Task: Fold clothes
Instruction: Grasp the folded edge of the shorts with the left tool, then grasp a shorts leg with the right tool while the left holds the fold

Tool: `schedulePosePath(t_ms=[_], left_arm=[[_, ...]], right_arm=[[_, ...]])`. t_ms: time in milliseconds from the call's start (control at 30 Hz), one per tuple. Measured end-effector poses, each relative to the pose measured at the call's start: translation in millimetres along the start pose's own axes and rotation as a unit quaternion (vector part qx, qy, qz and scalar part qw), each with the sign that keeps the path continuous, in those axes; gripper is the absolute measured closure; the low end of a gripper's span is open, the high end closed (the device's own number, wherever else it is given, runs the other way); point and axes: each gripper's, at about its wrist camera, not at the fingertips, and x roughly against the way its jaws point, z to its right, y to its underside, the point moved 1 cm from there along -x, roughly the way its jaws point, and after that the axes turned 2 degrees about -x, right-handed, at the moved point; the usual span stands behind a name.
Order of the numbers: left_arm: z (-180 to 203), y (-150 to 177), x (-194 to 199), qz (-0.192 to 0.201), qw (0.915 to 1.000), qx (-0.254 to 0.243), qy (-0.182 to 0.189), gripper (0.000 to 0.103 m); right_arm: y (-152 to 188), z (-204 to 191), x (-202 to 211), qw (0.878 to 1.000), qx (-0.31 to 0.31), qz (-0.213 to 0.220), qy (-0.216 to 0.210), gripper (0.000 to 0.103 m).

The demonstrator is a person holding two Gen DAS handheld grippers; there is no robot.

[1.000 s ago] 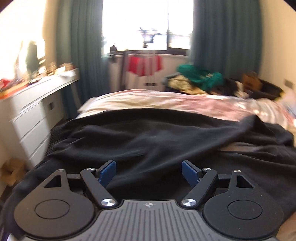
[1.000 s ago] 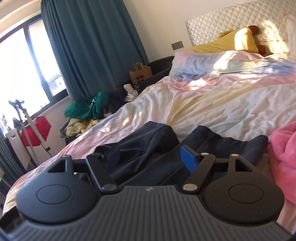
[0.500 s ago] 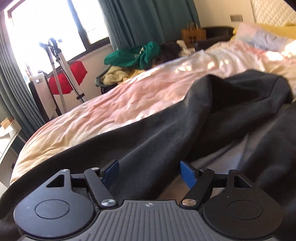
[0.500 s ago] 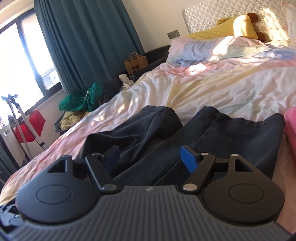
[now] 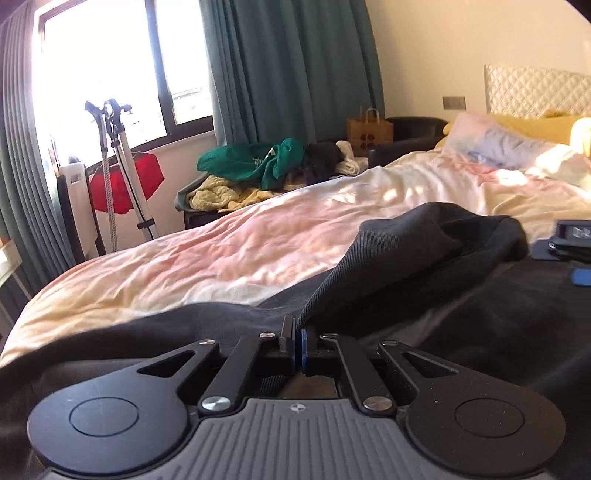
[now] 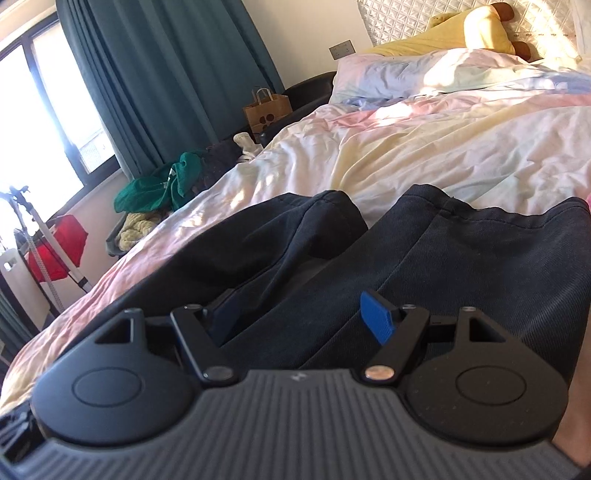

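Observation:
A dark navy garment (image 5: 424, 258) lies spread over the pastel duvet (image 5: 258, 240) of a bed. My left gripper (image 5: 298, 341) is shut on a fold of the dark garment, which rises in a ridge from its blue pads. In the right wrist view the same dark garment (image 6: 461, 258) shows a seamed hem and a rumpled part at left. My right gripper (image 6: 301, 317) stands open just above that cloth, with nothing between its fingers. Its tip (image 5: 569, 243) shows at the right edge of the left wrist view.
A pile of green and yellow clothes (image 5: 258, 166) sits on a chair beyond the bed. A brown paper bag (image 5: 369, 131), a stand with a red cloth (image 5: 125, 181), teal curtains (image 5: 291, 66) and a window lie behind. Pillows (image 6: 424, 74) and a quilted headboard (image 6: 535, 18) are at right.
My left gripper closed on a fold of the dark garment after swinging right toward the headboard. My right gripper moved lower and nearer the cloth, staying open.

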Motion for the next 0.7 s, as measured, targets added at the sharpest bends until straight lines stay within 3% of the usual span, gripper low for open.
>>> schedulePosePath(t_ms=[133,300,433,700], left_arm=[[3,27,16,0.011,0.9999,-0.001,-0.003,0.1],[-1,55,23,0.026,0.9988,0.042,0.003,0.098],[-8,72,23,0.036,0.9962,0.078,0.017,0.098],[-21,82,11,0.026,0.9904,0.129,0.041,0.098]], right_arm=[[-4,4,4,0.999,-0.016,-0.016,-0.022,0.029],[-14,6,-2,0.993,-0.051,-0.078,-0.078,0.027],[-35,-5,-30,0.985,-0.032,-0.121,-0.121,0.027],[-73,-15,-139,0.988,-0.013,-0.15,-0.031,0.028]])
